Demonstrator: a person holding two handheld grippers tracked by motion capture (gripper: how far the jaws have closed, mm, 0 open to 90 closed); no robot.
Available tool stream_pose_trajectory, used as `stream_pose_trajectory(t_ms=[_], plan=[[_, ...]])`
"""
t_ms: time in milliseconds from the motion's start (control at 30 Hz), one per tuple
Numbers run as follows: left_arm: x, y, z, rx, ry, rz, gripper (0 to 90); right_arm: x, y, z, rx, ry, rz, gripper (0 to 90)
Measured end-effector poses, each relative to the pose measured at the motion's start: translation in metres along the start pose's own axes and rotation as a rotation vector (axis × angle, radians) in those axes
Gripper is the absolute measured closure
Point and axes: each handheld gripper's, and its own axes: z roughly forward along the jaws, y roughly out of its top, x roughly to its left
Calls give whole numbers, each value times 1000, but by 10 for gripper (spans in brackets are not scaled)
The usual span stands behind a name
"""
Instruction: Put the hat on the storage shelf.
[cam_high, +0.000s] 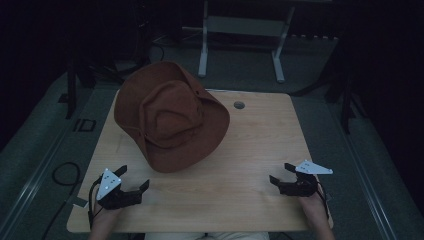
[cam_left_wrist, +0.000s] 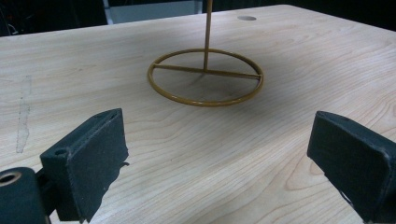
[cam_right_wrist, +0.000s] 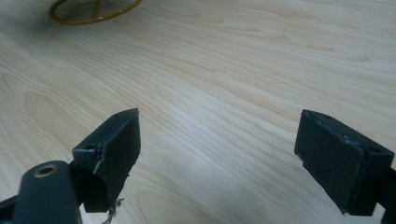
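Hat (cam_high: 170, 117) hides the stand's top; its ring base (cam_left_wrist: 205, 77) shows; left gripper (cam_high: 134, 178) and right gripper (cam_high: 280, 173) are spread wide, holding nothing, over the table (cam_high: 240, 150).

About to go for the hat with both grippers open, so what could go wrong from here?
1. The brown hat sits tilted on a thin gold stand; pulling from one side may tip the stand over.
2. The left gripper is much closer than the right gripper, so an uneven lift could likely drag the brim.

bare table (cam_high: 250, 150) ahead, hat (cam_high: 170, 117) (on stand (cam_left_wrist: 205, 77)) blocking far-left
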Motion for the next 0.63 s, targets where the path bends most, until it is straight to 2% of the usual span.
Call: stream_pose_trajectory(t_ms=[267, 633], plan=[[1, 0, 0, -6, 9, -10, 52, -13, -10, -7, 5, -93, 29, 144], [2, -1, -1, -6, 10, -10, 52, -14, -12, -3, 28, -112, 20, 144]])
